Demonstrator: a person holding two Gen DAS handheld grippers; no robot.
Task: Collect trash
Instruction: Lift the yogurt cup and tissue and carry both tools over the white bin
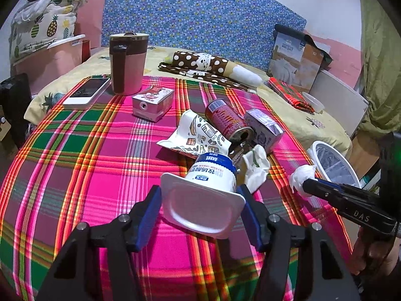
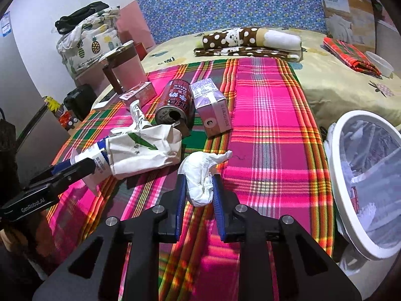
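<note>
My left gripper (image 1: pixel 201 198) is shut on a white yogurt cup (image 1: pixel 208 195) with a blue band, held just above the plaid cloth. My right gripper (image 2: pixel 199 188) is shut on a crumpled white tissue (image 2: pixel 201 173); the tissue also shows in the left wrist view (image 1: pixel 300 176). On the cloth lie a red drink can (image 1: pixel 226 121) on its side, a purple-white carton (image 1: pixel 264 129), a patterned paper wrapper (image 1: pixel 200 135) and a white paper bag (image 2: pixel 145 150). A white-rimmed trash bin (image 2: pixel 351 173) with a plastic liner stands at the right.
A brown-and-pink mug (image 1: pixel 127 62), a phone (image 1: pixel 86 92) and a small pink box (image 1: pixel 153 102) sit at the cloth's far left. Folded polka-dot fabric (image 1: pixel 208 67) and a cardboard box (image 1: pixel 298 57) lie further back on the bed.
</note>
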